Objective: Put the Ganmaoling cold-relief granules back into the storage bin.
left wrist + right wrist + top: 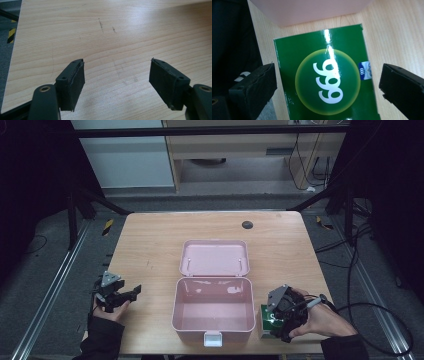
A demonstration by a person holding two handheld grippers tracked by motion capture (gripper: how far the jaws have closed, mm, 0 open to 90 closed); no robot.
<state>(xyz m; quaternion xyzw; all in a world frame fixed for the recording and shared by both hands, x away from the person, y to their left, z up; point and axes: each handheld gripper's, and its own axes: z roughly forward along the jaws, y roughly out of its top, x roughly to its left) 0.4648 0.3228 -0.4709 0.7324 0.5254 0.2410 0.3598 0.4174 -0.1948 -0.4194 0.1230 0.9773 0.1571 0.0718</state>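
Observation:
A pink plastic box (213, 312) stands open at the middle front of the table, its lid (215, 258) laid back flat behind it. A green carton (324, 80) printed with "999" lies flat on the wood just right of the box (309, 10); in the high view the carton (266, 320) peeks out under my right gripper (280, 320). That gripper (327, 86) hovers open over the carton, one jaw on each side, not touching it. My left gripper (131, 292) rests open near the table's left edge, and its view has the left gripper (117, 83) over bare wood.
A small dark round disc (247, 224) sits near the table's (150, 245) far edge. Cables (365, 315) trail over the floor to the right. Metal frame rails (55, 285) run along both sides of the table.

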